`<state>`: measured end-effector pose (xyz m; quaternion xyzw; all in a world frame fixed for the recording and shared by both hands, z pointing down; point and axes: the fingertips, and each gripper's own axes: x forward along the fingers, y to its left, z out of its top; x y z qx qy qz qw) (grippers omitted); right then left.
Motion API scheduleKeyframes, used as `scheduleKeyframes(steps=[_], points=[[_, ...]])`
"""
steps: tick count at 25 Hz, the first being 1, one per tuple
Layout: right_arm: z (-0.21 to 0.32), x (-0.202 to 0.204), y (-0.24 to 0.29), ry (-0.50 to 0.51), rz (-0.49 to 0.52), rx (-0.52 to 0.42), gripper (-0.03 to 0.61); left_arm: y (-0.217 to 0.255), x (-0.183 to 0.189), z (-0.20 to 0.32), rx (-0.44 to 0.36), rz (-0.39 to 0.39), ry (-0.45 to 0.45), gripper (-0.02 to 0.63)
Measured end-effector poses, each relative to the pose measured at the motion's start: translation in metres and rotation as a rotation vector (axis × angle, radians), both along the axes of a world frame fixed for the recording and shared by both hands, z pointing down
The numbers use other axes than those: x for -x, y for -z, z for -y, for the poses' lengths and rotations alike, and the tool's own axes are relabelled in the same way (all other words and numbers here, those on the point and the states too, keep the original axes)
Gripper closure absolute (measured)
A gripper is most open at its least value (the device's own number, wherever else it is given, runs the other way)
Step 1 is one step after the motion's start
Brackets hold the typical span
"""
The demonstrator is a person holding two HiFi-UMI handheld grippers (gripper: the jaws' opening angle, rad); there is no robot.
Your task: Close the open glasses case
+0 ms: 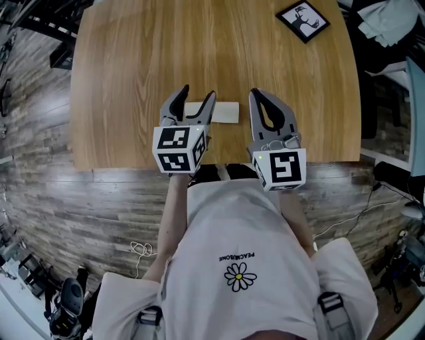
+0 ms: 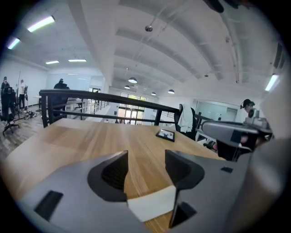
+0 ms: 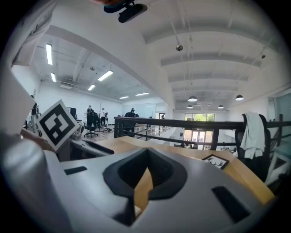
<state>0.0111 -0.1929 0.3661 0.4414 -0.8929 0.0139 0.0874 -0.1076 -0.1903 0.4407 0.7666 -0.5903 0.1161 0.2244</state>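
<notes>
The glasses case (image 1: 224,112) is a flat, plain white oblong with its long side across the person. It lies on the wooden table (image 1: 199,40), close to the table's near edge and about midway along it. From above it looks like a single thin slab, and the head view is too coarse to tell whether a lid stands open or lies shut.

The left gripper (image 1: 198,93) hangs over the case's left end with its jaws spread. In the left gripper view the case (image 2: 150,205) shows as a white corner low down between the two dark jaws of the left gripper (image 2: 146,157). Whether they touch it is not clear.

The right gripper (image 1: 257,93) sits just beside the case's right end. Its jaws are pressed together at the tips with nothing between them, as the right gripper view shows (image 3: 147,152).

Well beyond the case, at the table's far right corner, lies a small black picture frame (image 1: 302,20).
</notes>
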Motion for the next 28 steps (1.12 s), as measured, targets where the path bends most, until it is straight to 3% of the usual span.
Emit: scheduleKeyframes(steps=[2,5,10,13,17,24,28], points=[[0.005,0.004,0.009,0.006,-0.009,-0.034,0.572,0.023,0.007,0.006,-0.043,0.015,0.003,0.375],[0.011,0.009,0.021,0.01,-0.013,-0.07,0.572,0.051,0.014,0.012,-0.104,0.042,0.003,0.485],[0.014,0.021,0.027,0.02,-0.01,-0.084,0.572,0.1,0.032,0.011,-0.291,0.075,0.075,0.586],[0.014,0.027,0.026,0.022,0.009,-0.078,0.572,0.122,0.041,0.008,-0.397,0.103,0.119,0.597],[0.015,0.032,0.026,0.027,-0.006,-0.083,0.572,0.138,0.049,0.002,-0.474,0.119,0.152,0.597],[0.012,0.041,0.02,0.034,-0.035,-0.07,0.572,0.145,0.057,0.001,-0.509,0.147,0.158,0.597],[0.013,0.041,0.019,0.021,-0.032,-0.067,0.572,0.143,0.061,0.002,-0.499,0.086,0.167,0.597]])
